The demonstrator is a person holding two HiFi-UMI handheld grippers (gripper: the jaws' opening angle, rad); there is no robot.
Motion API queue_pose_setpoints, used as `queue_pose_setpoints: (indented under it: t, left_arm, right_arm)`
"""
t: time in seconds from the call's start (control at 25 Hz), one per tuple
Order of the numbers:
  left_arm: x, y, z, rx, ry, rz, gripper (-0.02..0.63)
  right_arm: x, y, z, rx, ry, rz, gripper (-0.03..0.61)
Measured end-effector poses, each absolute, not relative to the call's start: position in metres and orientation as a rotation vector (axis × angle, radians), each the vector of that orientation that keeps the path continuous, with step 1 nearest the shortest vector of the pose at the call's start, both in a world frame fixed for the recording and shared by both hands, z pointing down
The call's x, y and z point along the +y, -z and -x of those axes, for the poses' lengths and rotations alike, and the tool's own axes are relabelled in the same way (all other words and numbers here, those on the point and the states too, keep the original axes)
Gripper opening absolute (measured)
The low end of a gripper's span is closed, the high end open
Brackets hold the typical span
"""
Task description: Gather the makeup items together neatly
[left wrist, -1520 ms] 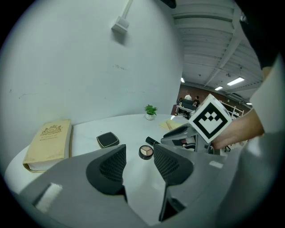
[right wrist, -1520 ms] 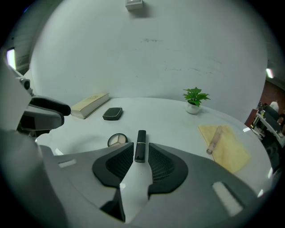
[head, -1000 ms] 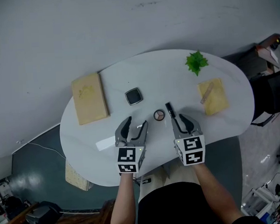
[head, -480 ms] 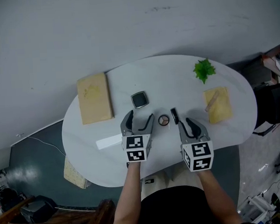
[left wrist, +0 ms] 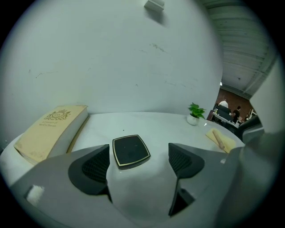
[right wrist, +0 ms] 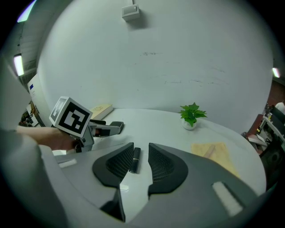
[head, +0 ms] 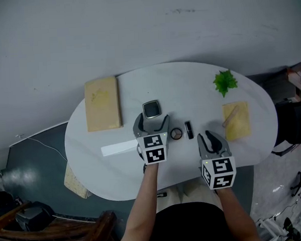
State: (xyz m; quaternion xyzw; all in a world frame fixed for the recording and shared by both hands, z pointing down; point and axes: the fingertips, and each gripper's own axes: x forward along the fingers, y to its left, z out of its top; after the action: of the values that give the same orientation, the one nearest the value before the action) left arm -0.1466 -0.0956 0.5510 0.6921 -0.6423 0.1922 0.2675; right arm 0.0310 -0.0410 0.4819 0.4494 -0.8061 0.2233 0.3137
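A square black compact (head: 151, 109) with a gold rim lies mid-table; in the left gripper view the square compact (left wrist: 130, 151) sits just ahead of the two fingertips. My left gripper (head: 151, 123) (left wrist: 140, 162) has just been opening its jaws, which stand wide on either side of the compact without pressing it. A round compact (head: 177, 133) and a black lipstick tube (head: 189, 130) lie to the right. My right gripper (head: 212, 139) (right wrist: 136, 164) is open, and the lipstick tube (right wrist: 134, 160) shows through its narrow gap, a little ahead.
A tan book (head: 102, 104) lies at the left of the white table (head: 189, 85). A small green plant (head: 225, 82) and a yellow cloth (head: 236, 119) with a wooden stick are at the right. A white strip (head: 118, 148) lies near the front edge.
My left gripper has moved forward and down to the square compact, and its jaws have spread wider. The right gripper has barely shifted.
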Motion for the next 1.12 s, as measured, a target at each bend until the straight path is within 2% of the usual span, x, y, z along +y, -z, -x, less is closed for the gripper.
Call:
queue_pose_setpoints:
  t: [0.32, 1.12]
  left_arm:
    - [-0.112, -0.568, 0.158, -1.794, -0.504, -1.736, 0.411]
    - [-0.114, -0.591, 0.163, -1.879, -0.561, -1.579, 0.322]
  right_arm:
    - [-0.050, -0.488, -0.038, -2.119, -0.583, -1.139, 0.112]
    - [-0.071, -0.489, -0.051, -2.137, -0.559, -1.077, 0.112]
